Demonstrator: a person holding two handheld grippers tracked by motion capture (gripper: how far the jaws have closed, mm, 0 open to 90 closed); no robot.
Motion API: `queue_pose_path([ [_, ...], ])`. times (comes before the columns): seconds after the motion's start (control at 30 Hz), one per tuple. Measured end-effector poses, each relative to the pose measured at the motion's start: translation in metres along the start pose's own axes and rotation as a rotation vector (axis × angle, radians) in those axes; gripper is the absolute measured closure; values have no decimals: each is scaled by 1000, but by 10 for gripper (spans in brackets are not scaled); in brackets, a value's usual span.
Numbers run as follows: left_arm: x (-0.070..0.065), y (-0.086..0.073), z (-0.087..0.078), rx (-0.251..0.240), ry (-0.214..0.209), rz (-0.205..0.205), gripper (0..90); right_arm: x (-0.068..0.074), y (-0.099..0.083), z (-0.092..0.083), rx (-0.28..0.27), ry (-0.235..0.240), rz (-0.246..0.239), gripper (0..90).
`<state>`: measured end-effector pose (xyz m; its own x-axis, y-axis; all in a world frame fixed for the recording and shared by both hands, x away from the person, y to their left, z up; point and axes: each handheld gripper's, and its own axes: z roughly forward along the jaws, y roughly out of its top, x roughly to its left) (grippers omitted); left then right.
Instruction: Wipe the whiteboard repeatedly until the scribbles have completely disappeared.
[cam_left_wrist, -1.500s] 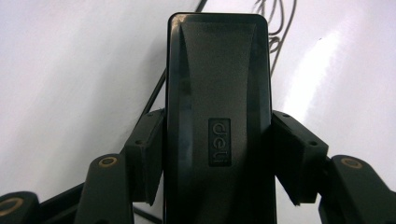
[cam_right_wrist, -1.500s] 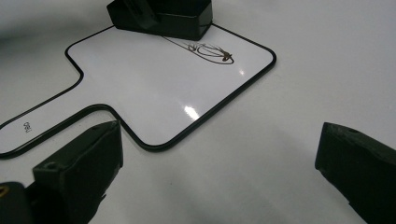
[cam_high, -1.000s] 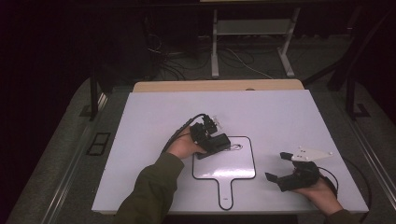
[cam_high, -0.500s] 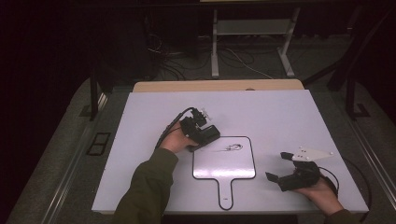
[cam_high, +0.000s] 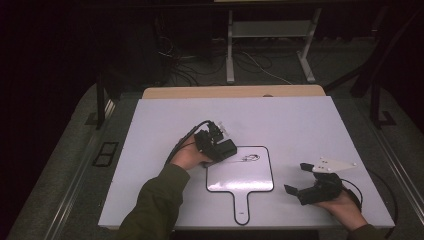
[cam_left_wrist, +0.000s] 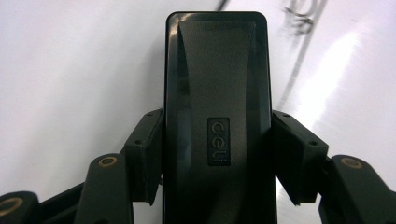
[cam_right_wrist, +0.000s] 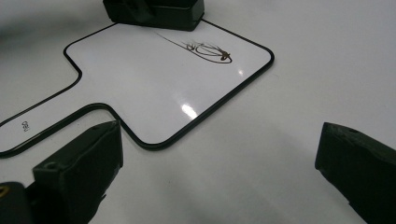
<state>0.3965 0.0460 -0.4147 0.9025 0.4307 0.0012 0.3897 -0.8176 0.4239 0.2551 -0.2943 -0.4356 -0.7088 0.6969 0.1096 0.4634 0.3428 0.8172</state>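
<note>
White table (cam_high: 300, 125) fills the middle — a small whiteboard (cam_high: 240, 175) with a handle lies flat on it. Left gripper (cam_high: 220, 145) squeezes a black eraser (cam_left_wrist: 217, 116) at the whiteboard's top left corner, near a scribble (cam_right_wrist: 205, 49). Right gripper (cam_high: 305, 180) rests apart, jaws wide, holding nothing.

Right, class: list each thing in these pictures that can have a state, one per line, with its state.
Left gripper: shut on the black eraser.
Black eraser: held, at the whiteboard's top left corner.
Right gripper: open, nothing between its jaws.
Handheld whiteboard: lying flat on the table, a dark scribble left near its top edge.
Scribble: not yet wiped off.
</note>
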Motion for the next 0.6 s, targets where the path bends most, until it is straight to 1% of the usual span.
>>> queue_pose_path([
  [0.07, -2, -3, -1, -7, -9, 4, 391, 0, 0, 0, 0, 2, 0, 0],
  [0.2, 2, -6, -1, -16, -22, -16, 391, 1, 0, 0, 2, 1, 0, 0],
  [0.37, 13, -4, -1, -9, -1, -29, 390, 0, 0, 0, 1, 0, 0, 0],
  [0.43, 17, -3, 0, -6, 15, -37, 391, 0, 0, 0, 0, 0, 0, 0],
  [0.47, 20, -3, 0, -1, 21, -32, 390, 0, 0, 0, -1, 0, 0, 0],
  [0.53, 24, -2, 0, 1, 37, -43, 391, 0, 0, 0, -1, 1, -1, 0],
  [0.6, 26, -3, 0, 3, 42, -52, 390, -1, 0, -1, -2, 1, -2, 0],
])
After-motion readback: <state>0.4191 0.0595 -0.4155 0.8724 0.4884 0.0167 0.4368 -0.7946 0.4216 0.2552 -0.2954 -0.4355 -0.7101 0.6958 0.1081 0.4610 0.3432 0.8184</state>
